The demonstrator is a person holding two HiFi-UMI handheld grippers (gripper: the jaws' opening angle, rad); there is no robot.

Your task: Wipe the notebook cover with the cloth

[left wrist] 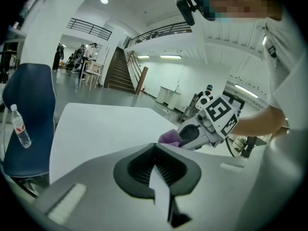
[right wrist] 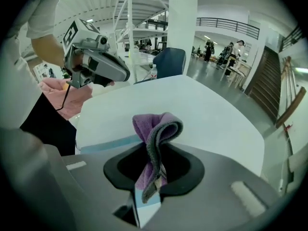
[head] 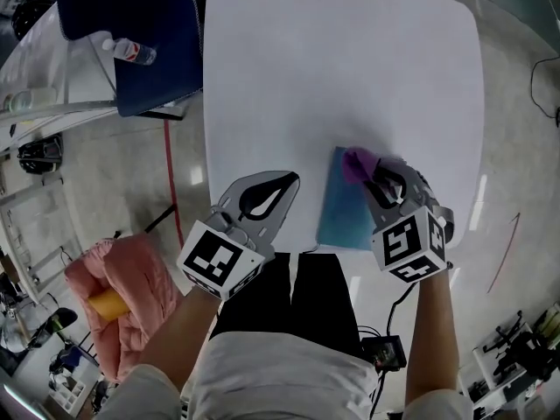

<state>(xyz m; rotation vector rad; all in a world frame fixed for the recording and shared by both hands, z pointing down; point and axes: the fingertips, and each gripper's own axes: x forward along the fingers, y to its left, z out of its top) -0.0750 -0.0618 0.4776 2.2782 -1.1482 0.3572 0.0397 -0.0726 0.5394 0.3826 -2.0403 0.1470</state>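
Note:
A blue notebook lies flat near the front edge of the white table; its edge shows as a pale blue strip in the right gripper view. My right gripper is shut on a purple cloth, which sits over the notebook's far right corner. The cloth folds up out of the closed jaws of the right gripper. My left gripper hovers over the table's front edge, left of the notebook and apart from it, shut with nothing in it. From the left gripper view, the cloth shows beside it.
A dark blue chair with a water bottle on it stands at the table's far left corner. Pink fabric lies on the floor at the left. A cable and small device lie by the person's feet.

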